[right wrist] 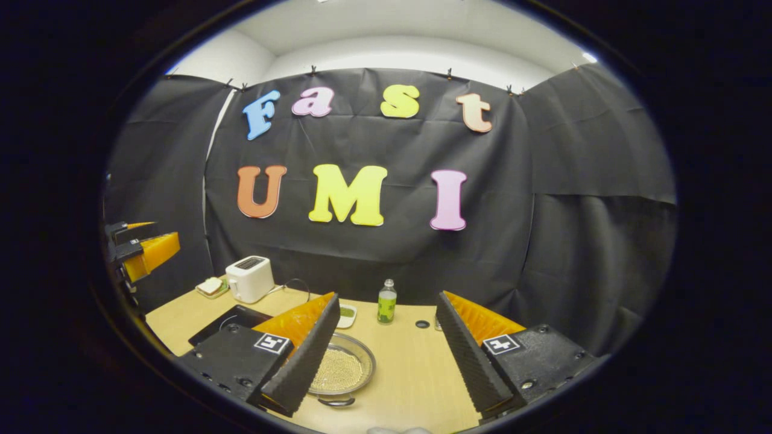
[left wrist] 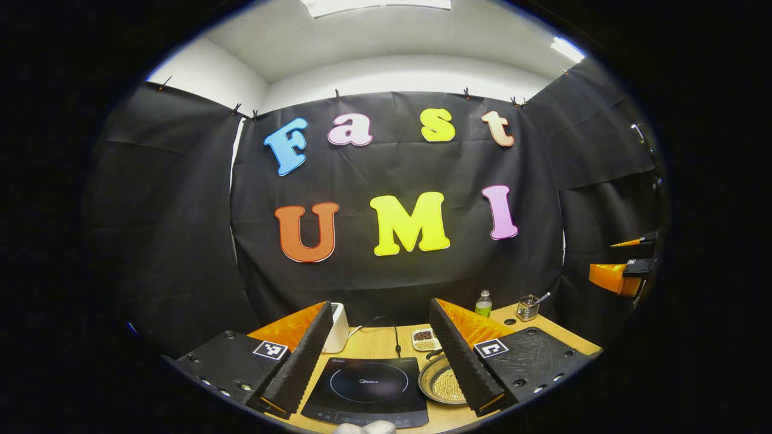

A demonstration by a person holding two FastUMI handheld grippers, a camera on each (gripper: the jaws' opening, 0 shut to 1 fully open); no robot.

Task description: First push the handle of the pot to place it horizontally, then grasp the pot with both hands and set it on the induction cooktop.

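Note:
A shallow metal pot (right wrist: 345, 369) holding pale grains sits on the wooden table (right wrist: 416, 374), with its handle (right wrist: 336, 401) pointing toward the near edge. In the left gripper view the pot (left wrist: 443, 383) lies right of the black induction cooktop (left wrist: 368, 389), partly behind my right finger. My left gripper (left wrist: 381, 306) is open above the cooktop and holds nothing. My right gripper (right wrist: 388, 296) is open too, and its left finger covers the pot's left rim. A corner of the cooktop (right wrist: 232, 318) shows to the pot's left.
A white toaster (right wrist: 250, 278) and a plate of bread (right wrist: 211, 286) stand at the back left. A green bottle (right wrist: 386, 302), a small dish (left wrist: 424, 339) and a jar with a spoon (left wrist: 528, 307) stand along the back. The cooktop's cable (left wrist: 395, 334) runs behind it.

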